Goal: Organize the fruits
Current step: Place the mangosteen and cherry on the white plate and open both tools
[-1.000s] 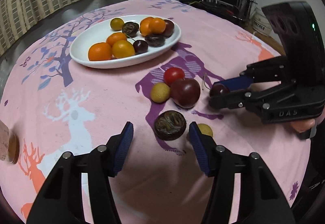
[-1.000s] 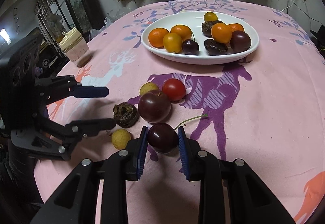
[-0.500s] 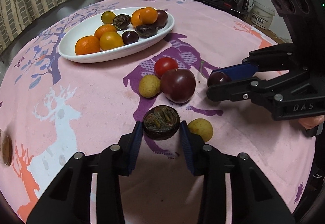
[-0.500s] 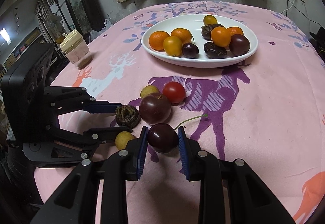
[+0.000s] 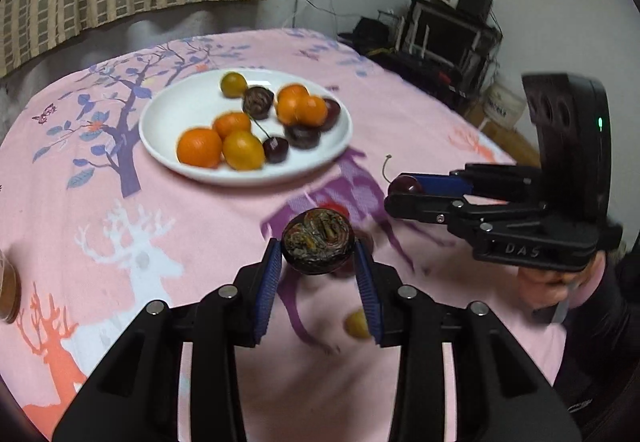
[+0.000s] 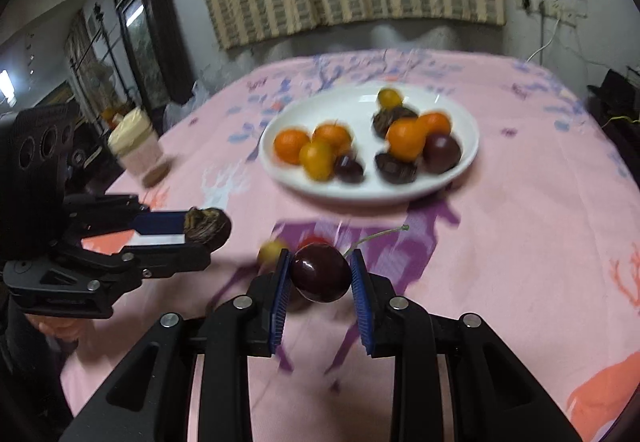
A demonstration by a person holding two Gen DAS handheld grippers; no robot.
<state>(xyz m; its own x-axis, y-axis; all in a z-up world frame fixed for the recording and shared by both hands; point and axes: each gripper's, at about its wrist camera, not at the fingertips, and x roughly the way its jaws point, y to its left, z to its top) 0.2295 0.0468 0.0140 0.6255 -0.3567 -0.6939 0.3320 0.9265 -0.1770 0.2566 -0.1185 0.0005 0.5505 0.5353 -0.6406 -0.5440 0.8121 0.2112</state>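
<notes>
My left gripper (image 5: pixel 318 266) is shut on a dark wrinkled fruit (image 5: pixel 318 246) and holds it above the pink tablecloth; it also shows in the right wrist view (image 6: pixel 206 228). My right gripper (image 6: pixel 320 278) is shut on a dark red cherry (image 6: pixel 320 272) with a long stem, lifted off the cloth; it also shows in the left wrist view (image 5: pixel 404 186). The white oval plate (image 5: pixel 180 109) (image 6: pixel 460 121) beyond holds several oranges, a yellow fruit and dark fruits. A small yellow fruit (image 5: pixel 356 324) (image 6: pixel 271 250) and a red tomato (image 5: pixel 334 206) lie on the cloth below, partly hidden.
A lidded jar (image 6: pixel 138 151) stands at the table's left edge in the right wrist view. A brown object (image 5: pixel 8 292) sits at the left edge in the left wrist view. Shelves and cables stand behind the table.
Both grippers have lifted off the cloth with their fruits, the left with the wrinkled fruit, the right with the cherry. The views now look higher over the table.
</notes>
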